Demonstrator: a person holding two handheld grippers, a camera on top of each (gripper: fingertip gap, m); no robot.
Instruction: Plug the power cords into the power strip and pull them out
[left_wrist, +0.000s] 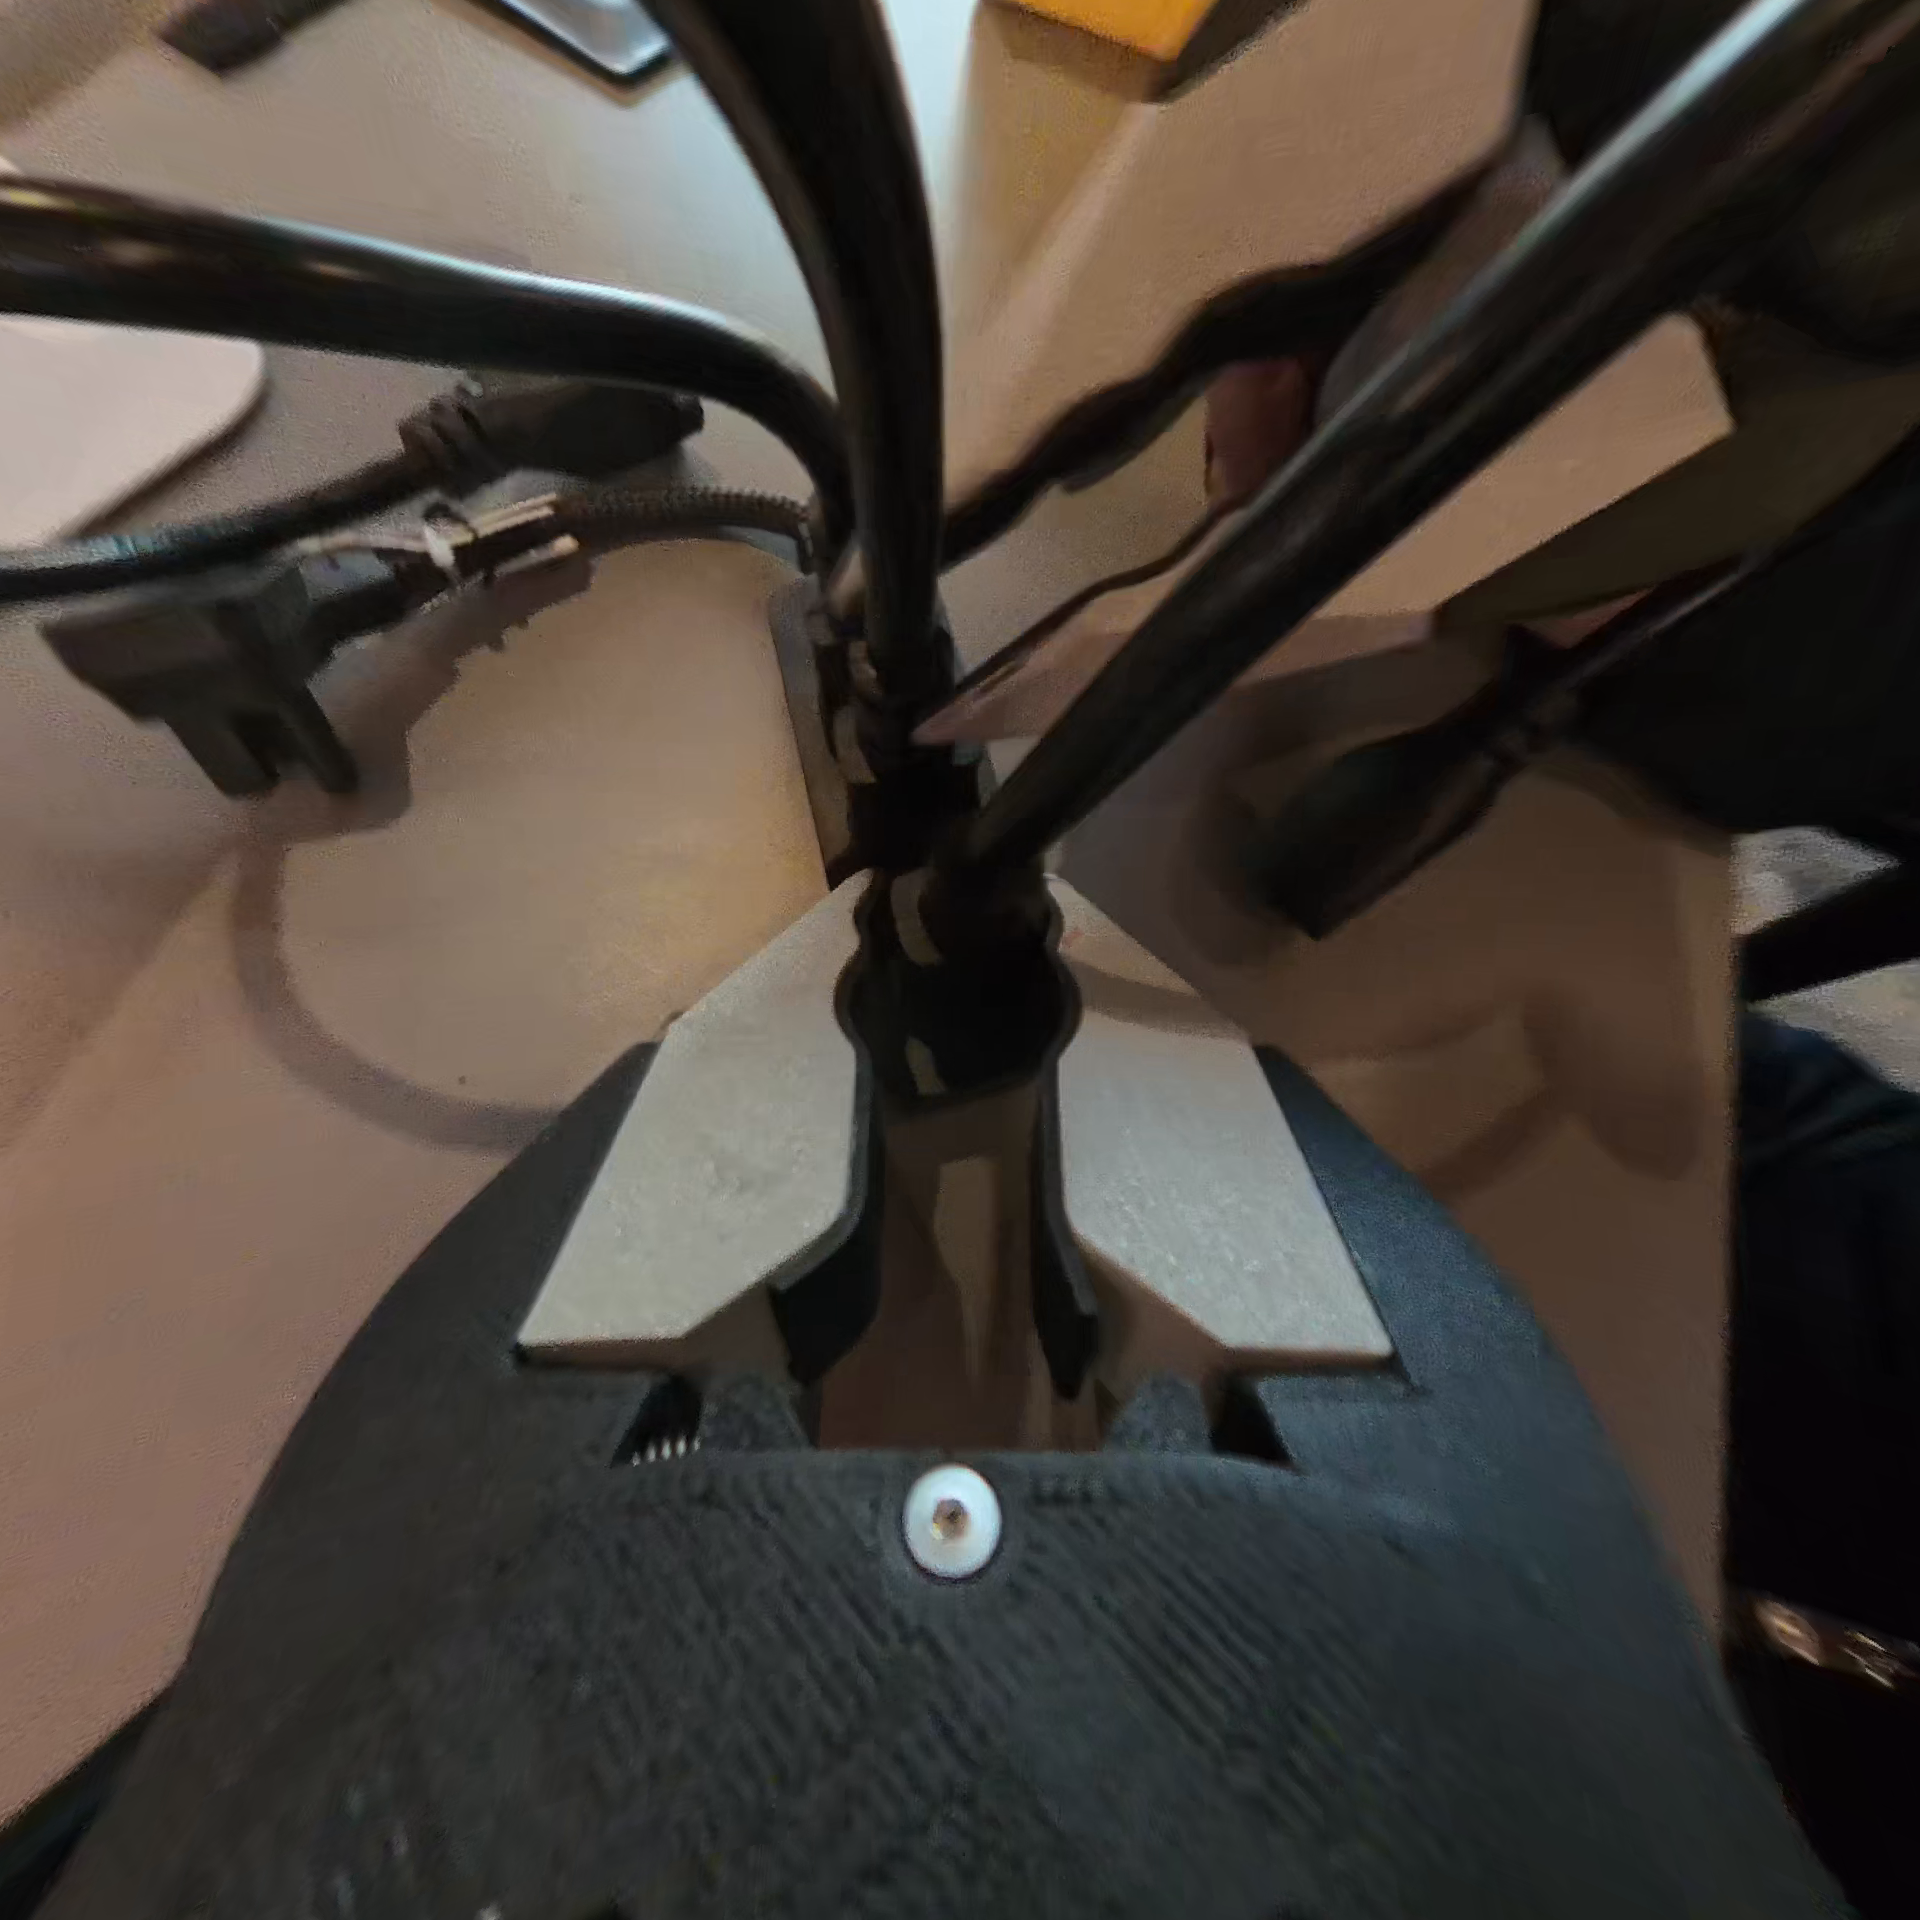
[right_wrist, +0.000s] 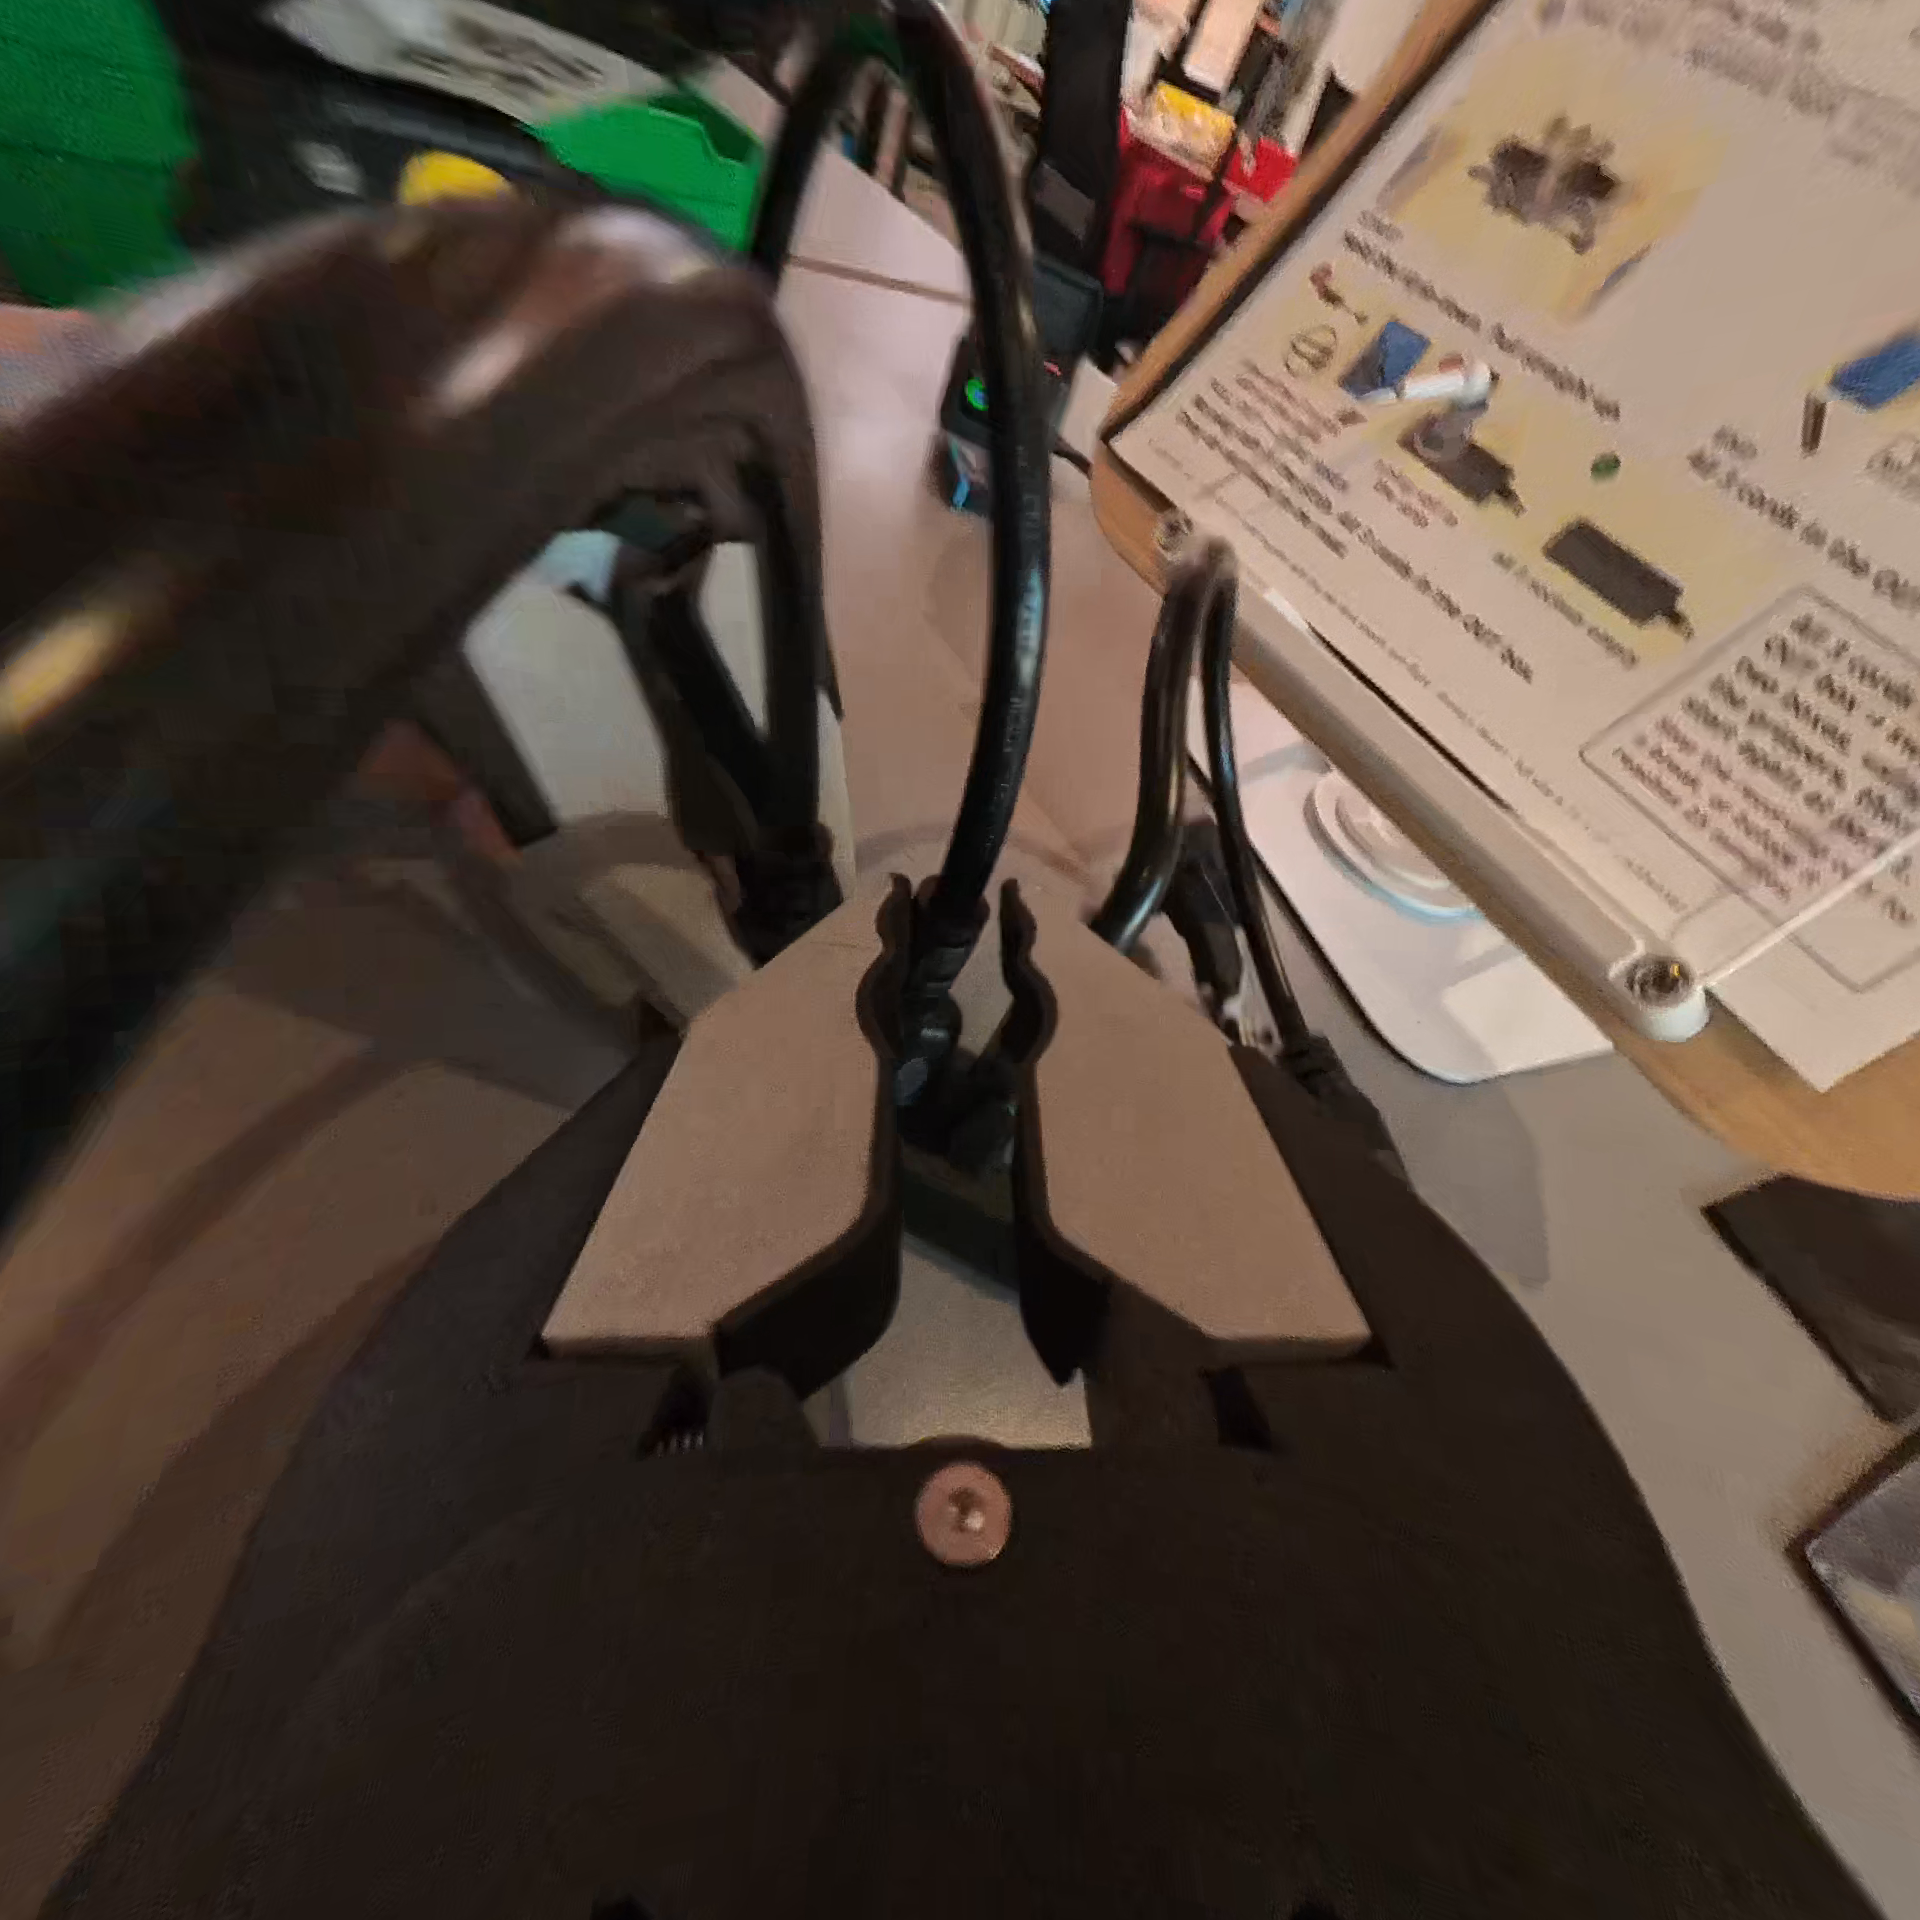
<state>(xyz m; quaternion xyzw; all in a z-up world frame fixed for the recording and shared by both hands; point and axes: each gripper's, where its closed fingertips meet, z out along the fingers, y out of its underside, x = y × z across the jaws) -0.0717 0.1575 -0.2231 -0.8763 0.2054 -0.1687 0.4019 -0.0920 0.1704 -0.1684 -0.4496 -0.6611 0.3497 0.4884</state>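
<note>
In the left wrist view my left gripper (left_wrist: 956, 935) is shut on the black plug (left_wrist: 961, 1018) of a power cord, whose thick cord (left_wrist: 1299, 551) runs up to the right. More black cords (left_wrist: 883, 364) rise close behind it. The right gripper's beige fingers (left_wrist: 1174, 312) reach in from the upper right. In the right wrist view my right gripper (right_wrist: 951, 914) is closed around a black plug (right_wrist: 930, 1008); its cord (right_wrist: 1013, 582) arches upward. The left gripper's dark blurred body (right_wrist: 364, 468) is close on the left. The power strip is hidden by cords and fingers.
A loose black plug (left_wrist: 208, 675) and a braided cable (left_wrist: 675, 509) lie on the tan table (left_wrist: 520, 883) to the left. A wooden instruction board (right_wrist: 1558, 540) leans at the right, with a white object (right_wrist: 1403, 935) under it and two more cords (right_wrist: 1195, 727) beside it. The gap from one gripper's tips to the other's is roughly 6 centimetres.
</note>
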